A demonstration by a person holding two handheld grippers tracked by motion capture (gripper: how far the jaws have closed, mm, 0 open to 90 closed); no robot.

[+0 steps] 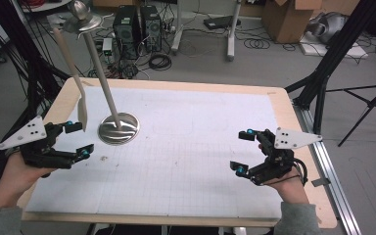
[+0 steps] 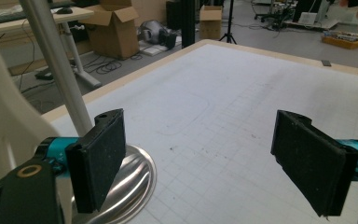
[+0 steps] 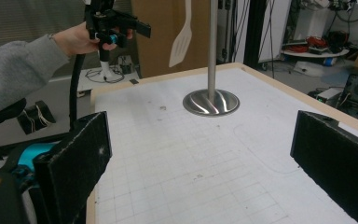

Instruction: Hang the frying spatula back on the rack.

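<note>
A metal stand has its round base (image 1: 119, 129) on the white grid mat and a slanting pole up to a top disc (image 1: 82, 20). A cream spatula (image 1: 82, 111) hangs from that top, blade down, left of the base. My left gripper (image 1: 78, 139) is open at the table's left side, its upper finger just beside the blade's lower end; whether they touch I cannot tell. In the left gripper view the gripper (image 2: 205, 163) stands wide, with the base (image 2: 137, 179) and pole (image 2: 56, 60) behind its left pad. My right gripper (image 1: 242, 150) (image 3: 205, 168) is open and holds nothing.
The white grid mat (image 1: 186, 147) covers a wooden table (image 1: 293, 127). Black tripod legs (image 1: 323, 73) stand off the right edge. Computer cases (image 1: 137, 24), cables and cardboard boxes (image 1: 286, 19) sit on the floor beyond the far edge.
</note>
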